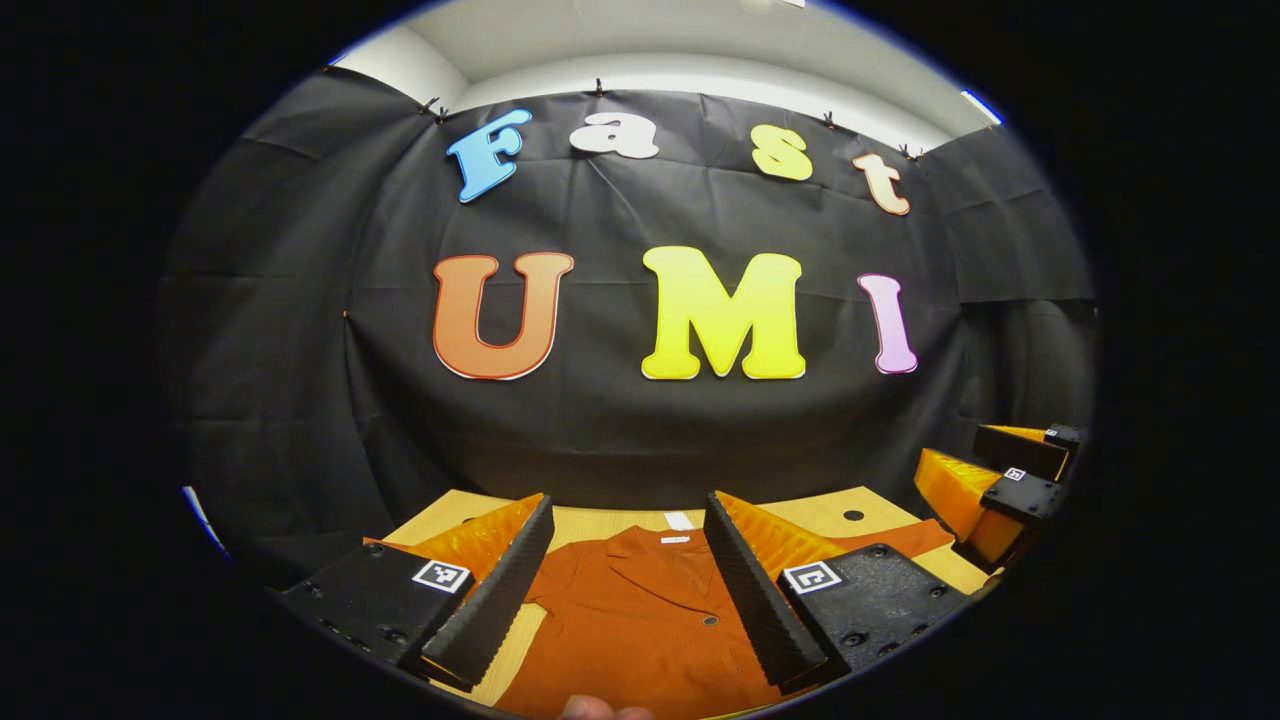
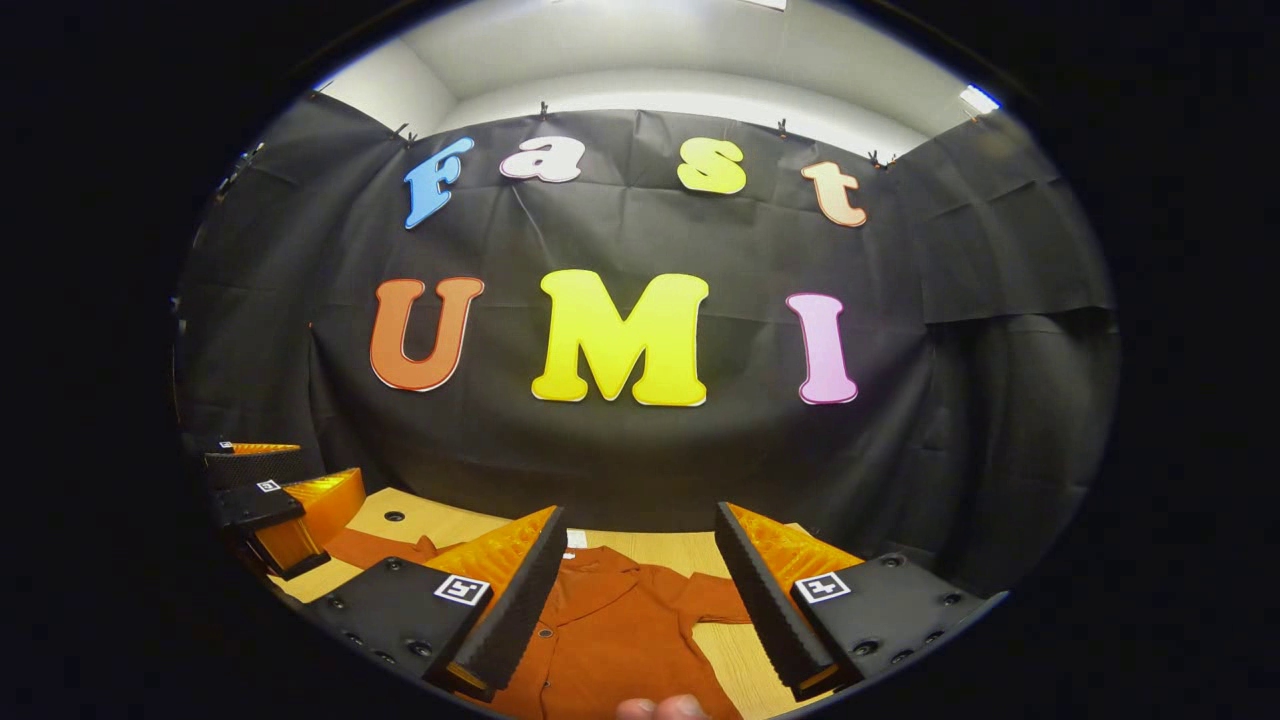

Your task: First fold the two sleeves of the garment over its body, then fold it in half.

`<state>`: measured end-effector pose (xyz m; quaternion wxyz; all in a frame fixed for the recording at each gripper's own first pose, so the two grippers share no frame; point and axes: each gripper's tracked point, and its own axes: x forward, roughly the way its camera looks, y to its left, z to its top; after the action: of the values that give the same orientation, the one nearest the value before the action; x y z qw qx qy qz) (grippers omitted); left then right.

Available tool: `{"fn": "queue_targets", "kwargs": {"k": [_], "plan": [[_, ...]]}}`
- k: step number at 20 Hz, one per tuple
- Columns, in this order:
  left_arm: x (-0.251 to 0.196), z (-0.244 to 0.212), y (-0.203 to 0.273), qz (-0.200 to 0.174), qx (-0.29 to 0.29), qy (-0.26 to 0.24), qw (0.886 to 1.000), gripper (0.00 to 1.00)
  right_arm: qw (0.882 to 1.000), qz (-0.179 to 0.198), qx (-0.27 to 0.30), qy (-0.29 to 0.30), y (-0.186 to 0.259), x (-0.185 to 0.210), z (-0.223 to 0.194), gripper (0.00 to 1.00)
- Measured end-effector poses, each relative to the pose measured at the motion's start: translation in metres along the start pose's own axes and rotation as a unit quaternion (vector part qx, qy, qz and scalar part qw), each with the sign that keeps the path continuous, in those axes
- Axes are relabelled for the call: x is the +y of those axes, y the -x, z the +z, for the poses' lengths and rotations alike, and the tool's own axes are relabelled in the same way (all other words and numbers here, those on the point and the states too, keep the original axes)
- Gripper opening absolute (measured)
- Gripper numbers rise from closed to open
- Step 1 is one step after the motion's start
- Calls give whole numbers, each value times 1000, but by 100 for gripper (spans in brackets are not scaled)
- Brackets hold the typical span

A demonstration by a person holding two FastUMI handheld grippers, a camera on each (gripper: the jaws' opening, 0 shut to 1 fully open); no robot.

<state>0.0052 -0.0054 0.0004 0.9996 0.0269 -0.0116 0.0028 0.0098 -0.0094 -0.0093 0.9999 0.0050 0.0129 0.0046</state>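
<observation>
Rust-orange garment (image 1: 640,620) lies flat on the wooden table (image 1: 820,512), lower centre of left gripper view, collar toward the far black wall. Small white tag at the neck, one dark button on the front. One sleeve runs out to lower right of that frame, toward the other gripper.

Right gripper view: same garment (image 2: 610,630) at bottom centre, a sleeve spread to the right onto bare table (image 2: 690,552), another reaching lower left. Buttons down the front placket.

Left gripper (image 1: 628,585): jaws wide, nothing between them, held above the garment's chest; orange fingers w/ black ribbed pads, b/w square markers on the black bodies. Fingertip of a person at the very bottom edge.

Right gripper (image 2: 640,595): jaws wide too, nothing held, above garment's collar area. Fingertips of the holding hand at the bottom edge.

Each gripper also shows in the other's view: right one (image 1: 1000,490) at the right edge of left gripper view, left one (image 2: 270,505) at the left edge of right gripper view, both above the table ends. Their jaw gap from there: can't tell.

Dark round holes in the tabletop near its far corners.
</observation>
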Motion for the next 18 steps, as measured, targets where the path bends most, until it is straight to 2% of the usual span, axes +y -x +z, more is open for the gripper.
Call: {"fn": "queue_targets", "kwargs": {"k": [2,5,6,7,18], "plan": [[0,0,0,1,0,0,1000,100,1000,-1,1,1,0,-2,0,94],[1,0,0,2,0,0,1000,98,1000,-4,2,-5,1,-6,-1,94],[0,0,0,2,-1,0,1000,100,1000,-4,3,-6,0,-7,-1,94],[-1,-1,0,3,-2,0,1000,98,1000,-4,4,-7,0,-7,-3,94],[-5,-2,-1,6,-2,-2,1000,98,1000,-7,14,-14,-6,-16,-8,94]]}}
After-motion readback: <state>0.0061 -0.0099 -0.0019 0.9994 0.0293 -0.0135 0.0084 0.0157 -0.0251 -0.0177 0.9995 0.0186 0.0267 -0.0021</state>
